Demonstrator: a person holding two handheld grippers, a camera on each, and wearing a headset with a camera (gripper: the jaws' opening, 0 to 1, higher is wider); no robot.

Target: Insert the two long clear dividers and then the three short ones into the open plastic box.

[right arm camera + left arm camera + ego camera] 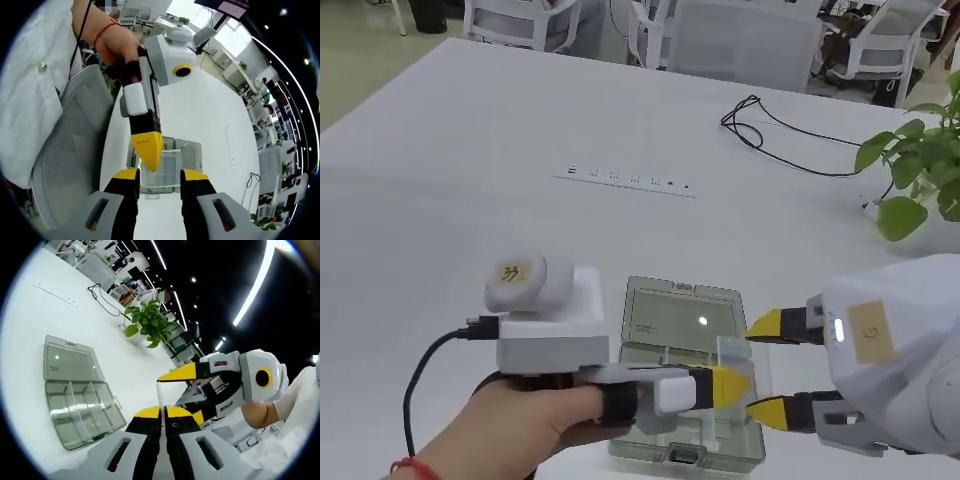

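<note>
The open plastic box (pixel 650 440) lies on the white table in front of me, its lid (pixel 675 315) folded back flat. In the left gripper view the box's tray (pixel 80 412) shows clear partitions standing inside. My left gripper (pixel 728 385) hovers over the tray, shut on a small clear divider (pixel 736 356); its thin edge (pixel 158 395) rises from between the closed jaws (pixel 162 412). My right gripper (pixel 767 368) faces it from the right, open, one jaw on either side of the divider. In the right gripper view its jaws (pixel 160 180) stand apart below the left gripper's tip (pixel 149 155).
A flush socket strip (pixel 625 180) sits mid-table. A black cable (pixel 760 125) loops at the far right beside a green plant (pixel 920 160). Mesh chairs (pixel 740 40) line the far edge. The left gripper's black lead (pixel 420 375) trails at the near left.
</note>
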